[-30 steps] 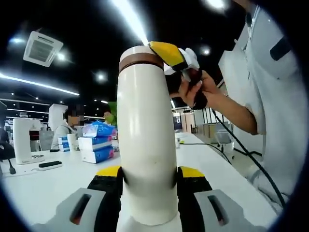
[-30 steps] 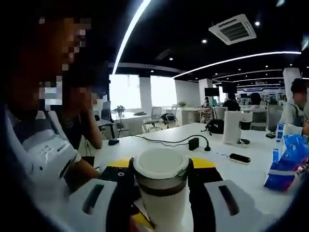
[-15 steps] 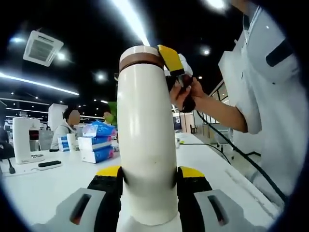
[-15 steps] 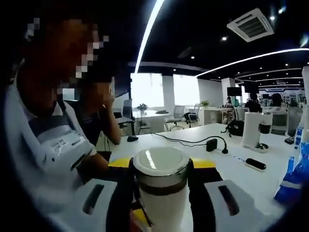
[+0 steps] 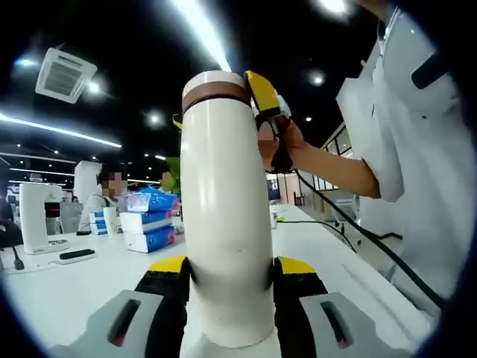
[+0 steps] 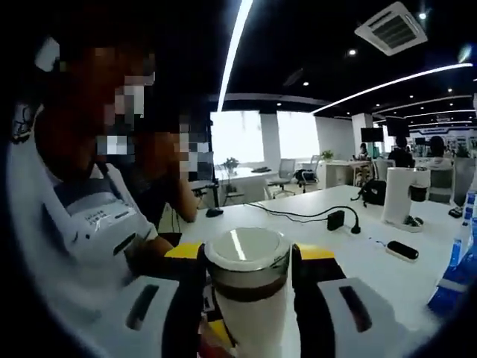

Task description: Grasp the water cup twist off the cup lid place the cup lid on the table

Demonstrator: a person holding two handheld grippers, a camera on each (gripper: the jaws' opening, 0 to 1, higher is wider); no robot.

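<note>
White water cup centre frame, clamped by left hand-held gripper | right hand-held gripper squeezing cup lid, rolled slightly since a second ago | lid still seated; twisting likely under way

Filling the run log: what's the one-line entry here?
left gripper: shut on cup | right gripper: shut on lid | lid: on cup

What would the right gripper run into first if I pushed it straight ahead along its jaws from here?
The cup lid. The right gripper already has a jaw on each side of it, so pushing on would likely press the lid deeper between the jaws. Beyond it lies the white table, though how far away is unclear.
</note>
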